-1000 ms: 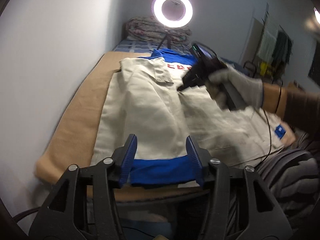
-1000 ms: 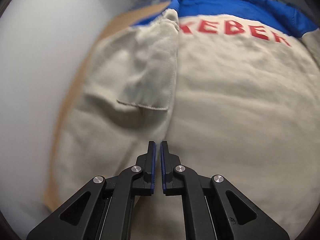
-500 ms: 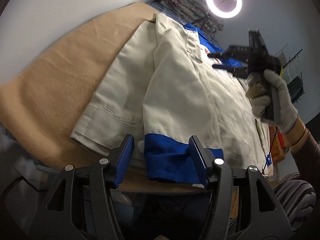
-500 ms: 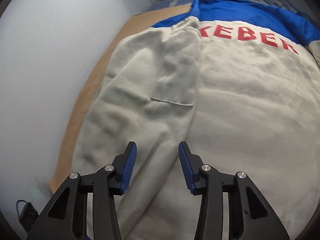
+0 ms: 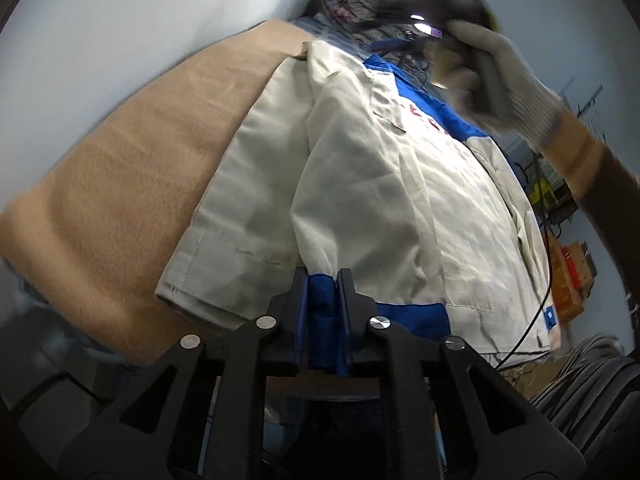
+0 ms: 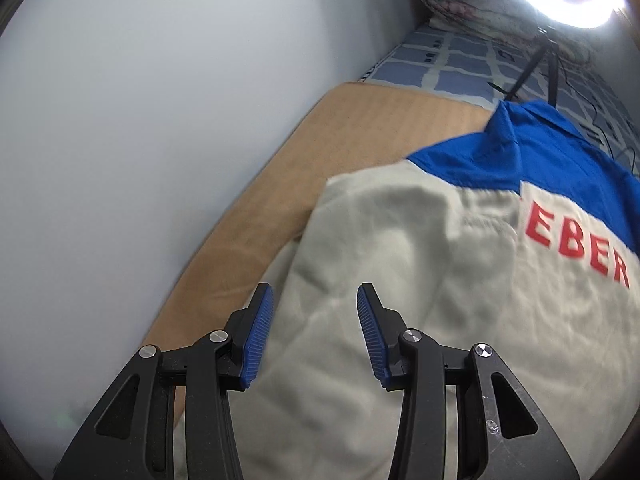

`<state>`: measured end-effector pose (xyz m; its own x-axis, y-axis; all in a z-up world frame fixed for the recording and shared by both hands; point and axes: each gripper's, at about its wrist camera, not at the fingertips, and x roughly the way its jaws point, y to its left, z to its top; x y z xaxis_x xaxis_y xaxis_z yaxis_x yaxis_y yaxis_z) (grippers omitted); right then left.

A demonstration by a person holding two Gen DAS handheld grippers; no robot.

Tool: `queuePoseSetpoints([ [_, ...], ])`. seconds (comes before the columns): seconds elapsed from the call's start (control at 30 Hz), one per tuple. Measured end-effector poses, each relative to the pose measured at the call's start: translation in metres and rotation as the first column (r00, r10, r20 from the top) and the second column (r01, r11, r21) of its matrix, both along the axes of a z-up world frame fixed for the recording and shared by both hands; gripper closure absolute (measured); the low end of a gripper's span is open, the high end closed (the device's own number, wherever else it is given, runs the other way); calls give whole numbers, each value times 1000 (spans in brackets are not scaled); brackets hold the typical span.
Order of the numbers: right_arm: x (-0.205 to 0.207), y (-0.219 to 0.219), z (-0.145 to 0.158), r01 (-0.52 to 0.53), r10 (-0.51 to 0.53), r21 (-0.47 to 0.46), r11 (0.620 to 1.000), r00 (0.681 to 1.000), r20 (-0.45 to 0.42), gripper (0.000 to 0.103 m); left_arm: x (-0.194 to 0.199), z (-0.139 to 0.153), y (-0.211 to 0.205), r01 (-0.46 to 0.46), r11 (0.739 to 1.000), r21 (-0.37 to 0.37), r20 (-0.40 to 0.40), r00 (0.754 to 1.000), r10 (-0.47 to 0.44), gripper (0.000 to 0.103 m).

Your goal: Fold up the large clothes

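A: Left wrist view first, and the left gripper point(image 5: 322, 280) has just been closing; its black jaws now pinch the blue hem band point(image 5: 404, 314) of the big beige and blue work jacket point(image 5: 384, 184), cloth squeezed between the pads

B: And the jacket itself lies spread back-up on the tan blanket point(image 5: 132, 184) over the bed, blue collar towards the far end, near the ring light point(image 6: 560, 0)

A: Right wrist view now: the right gripper point(image 6: 316, 330) has its blue-padded jaws standing apart with nothing between them, hovering above the folded-in sleeve side; in the other view the white-gloved hand point(image 5: 500, 64) carrying it shows blurred near the collar

B: So what could go wrong from here?

A: That pinch looks narrow, right at the corner of the hem. I reckon a hard pull could slip the band out, or drag only the top layer and leave the sleeve beneath bunched

B: With just one end held, too, a lift could skew the fold, and the tucked sleeve could flop back out

A: And a thin black cable point(image 5: 536, 300) crosses the jacket's near right corner; a sweep that way might snag it

B: Any writing?

A: Red block capitals across the back point(image 6: 576, 250), below the blue yoke: "EBER" is readable, with an earlier letter hidden by a fold. A small blue tag point(image 5: 550, 316) sits by the hem, its print too small to read
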<state>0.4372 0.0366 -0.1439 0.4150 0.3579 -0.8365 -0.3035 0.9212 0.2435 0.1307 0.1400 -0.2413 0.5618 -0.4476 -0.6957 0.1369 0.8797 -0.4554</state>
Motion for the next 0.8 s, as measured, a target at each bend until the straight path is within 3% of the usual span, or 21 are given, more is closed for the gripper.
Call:
queuePoseSetpoints([
  [0.33,35,71,-53,-37,25,-223,974,998,-55,63,-5,24,-11,37,999,24,95,995,-39,96],
  [0.37,35,72,-57,-31,18,-238,971,998,-56,74,-6,27,-12,39,999,27,104,994,-42,96],
  [0.4,38,72,-63,-19,3,-254,967,998,-63,93,-7,29,-13,42,999,31,112,993,-45,97],
  [0.43,40,71,-67,-8,-12,-254,967,997,-75,100,-8,30,-12,43,999,33,118,992,-47,97],
  [0.5,40,64,-65,11,-29,-233,972,997,-77,102,-11,36,-9,41,999,30,131,990,-45,97],
  [0.63,41,60,-44,21,-27,-176,984,999,-31,103,-19,46,4,3,1000,25,158,987,-7,98],
  [0.7,42,59,-28,28,-30,-103,994,1000,-11,103,-21,47,10,-29,998,47,166,986,21,98],
  [0.8,45,70,-23,-14,14,-54,998,1000,2,102,-11,28,25,-88,994,69,81,993,82,97],
])
